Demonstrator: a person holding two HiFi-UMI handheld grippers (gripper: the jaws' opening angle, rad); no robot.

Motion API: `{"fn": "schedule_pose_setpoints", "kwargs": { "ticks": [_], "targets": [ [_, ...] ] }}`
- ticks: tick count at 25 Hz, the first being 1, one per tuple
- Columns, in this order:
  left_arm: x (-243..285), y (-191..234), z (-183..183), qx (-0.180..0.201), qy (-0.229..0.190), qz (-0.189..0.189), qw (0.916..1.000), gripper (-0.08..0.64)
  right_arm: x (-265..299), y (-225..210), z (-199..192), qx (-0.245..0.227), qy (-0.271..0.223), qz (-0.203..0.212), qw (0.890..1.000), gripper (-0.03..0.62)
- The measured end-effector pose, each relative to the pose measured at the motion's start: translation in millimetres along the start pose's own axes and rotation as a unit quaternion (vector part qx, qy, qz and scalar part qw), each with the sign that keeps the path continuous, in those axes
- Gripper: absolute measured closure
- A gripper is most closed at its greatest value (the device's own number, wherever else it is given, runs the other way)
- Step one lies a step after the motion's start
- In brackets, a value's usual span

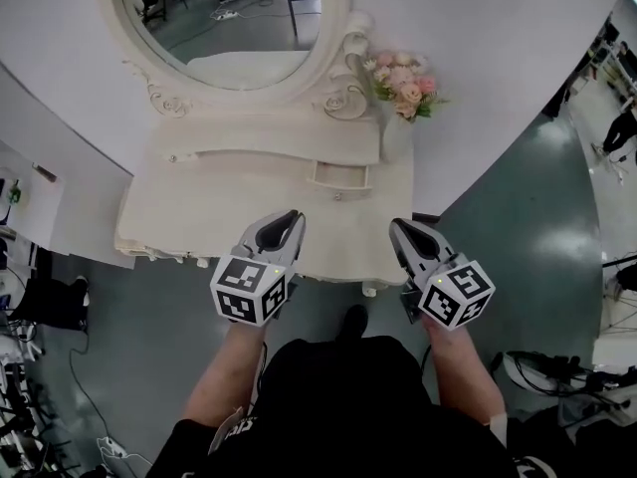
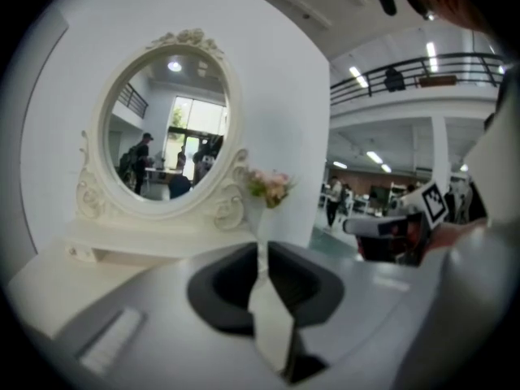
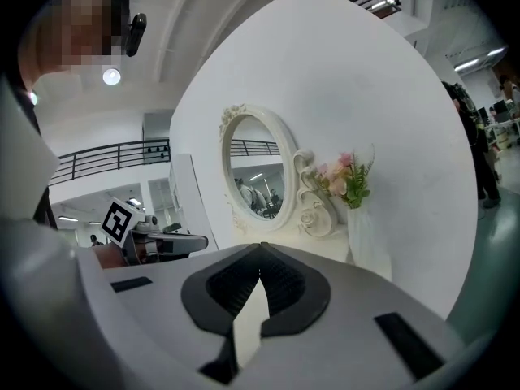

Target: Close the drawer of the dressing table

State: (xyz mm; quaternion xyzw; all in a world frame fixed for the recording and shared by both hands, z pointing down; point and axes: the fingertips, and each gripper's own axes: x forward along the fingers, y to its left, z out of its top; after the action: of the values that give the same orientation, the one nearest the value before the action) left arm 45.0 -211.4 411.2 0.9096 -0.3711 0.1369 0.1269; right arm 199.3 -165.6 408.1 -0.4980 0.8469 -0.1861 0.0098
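Ahead of both grippers stands a cream-white dressing table (image 1: pixel 199 202) with carved trim. Its small cream drawer (image 1: pixel 338 175) sits in the raised tier under the oval white-framed mirror (image 1: pixel 333 28). The drawer front stands out a little from the tier's face, with a small knob just below it. It lies beyond and between the two tools, nearer the line of the right one. The left gripper (image 1: pixel 291 217), grey with black pads, has its jaws drawn together with at most a sliver between the tips, and nothing sits in them. The right gripper (image 1: pixel 401 225) is fully closed, pad against pad, and also empty. Both tips hang over the front strip of the tabletop, apart from its surface. The table's scalloped front edge runs beneath the gripper bodies. From the tips to the drawer front the tabletop is bare. Beyond the right gripper and slightly to its outer side, a slim white vase of pink flowers (image 1: pixel 396 137) stands at the table's back right corner, just beside the drawer's right end. A curved white wall panel (image 1: pixel 498 58) rises behind the table. Outside each gripper, past the table's side edges, lies open grey-green floor (image 1: pixel 518 257), wider on the right gripper's side.
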Motion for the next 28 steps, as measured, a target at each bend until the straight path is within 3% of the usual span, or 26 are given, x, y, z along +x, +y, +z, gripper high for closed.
{"fn": "schedule_pose_setpoints", "kwargs": {
  "ticks": [7,14,22,28],
  "targets": [
    [18,13,2,-0.002,0.017,-0.013,0.9998,0.486,29,-5,1,0.002,0.02,0.002,1.0,0.597],
    [40,21,-7,0.003,0.028,-0.055,0.9981,0.469,52,-6,7,-0.004,0.027,-0.025,0.999,0.597],
    [64,28,-33,0.001,0.059,-0.073,0.9956,0.448,69,-9,-20,0.008,0.056,-0.035,0.998,0.597],
    [70,46,-45,-0.012,0.065,-0.062,0.9959,0.448,91,-12,-42,0.013,0.077,-0.033,0.996,0.597]
  ]
}}
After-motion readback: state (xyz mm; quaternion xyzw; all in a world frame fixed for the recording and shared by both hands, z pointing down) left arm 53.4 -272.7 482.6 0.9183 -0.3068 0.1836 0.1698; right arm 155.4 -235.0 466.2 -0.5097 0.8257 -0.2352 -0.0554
